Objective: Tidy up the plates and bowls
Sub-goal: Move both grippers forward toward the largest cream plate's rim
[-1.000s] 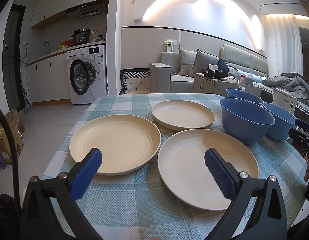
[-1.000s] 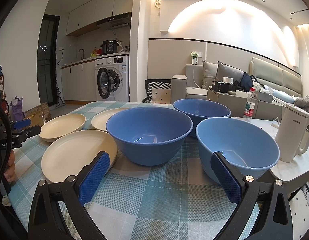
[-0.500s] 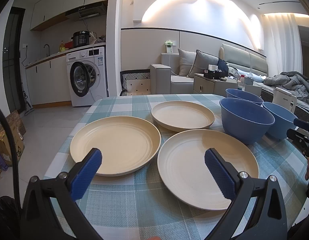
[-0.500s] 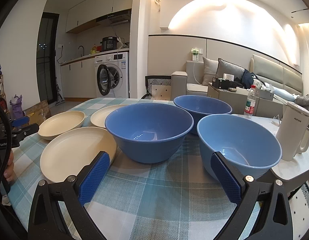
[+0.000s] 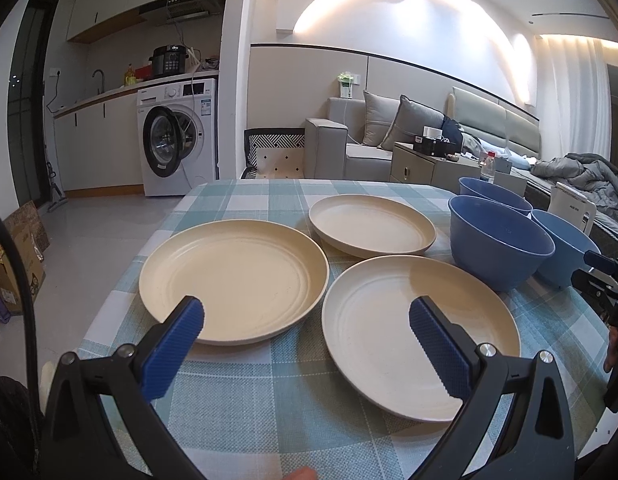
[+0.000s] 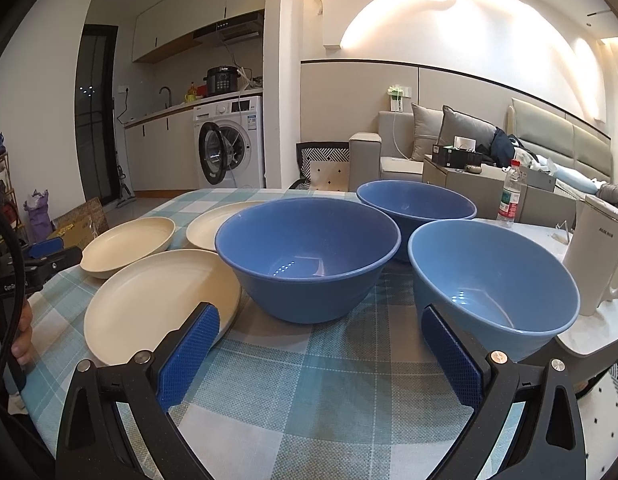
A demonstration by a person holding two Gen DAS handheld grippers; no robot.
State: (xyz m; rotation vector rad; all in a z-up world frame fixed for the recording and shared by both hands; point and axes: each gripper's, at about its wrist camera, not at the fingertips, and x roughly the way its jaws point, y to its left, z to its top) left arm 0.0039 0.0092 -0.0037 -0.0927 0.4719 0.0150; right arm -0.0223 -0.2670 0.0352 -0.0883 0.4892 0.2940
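Where bowls crowd: kettle alongside

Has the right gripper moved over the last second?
Yes. The right gripper has edged forward: the middle blue bowl sits lower and nearer its open fingers.

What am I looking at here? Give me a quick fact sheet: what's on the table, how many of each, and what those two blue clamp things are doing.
Surface: table with a teal checked cloth
Plates: three cream plates, all lying flat and separate, none stacked
Bowls: three blue bowls, upright and empty
Beside the bowls: white kettle
Left gripper: jaws open, holding nothing, facing the plates
Right gripper: jaws open, holding nothing, facing the bowls
Progress: nothing stacked yet
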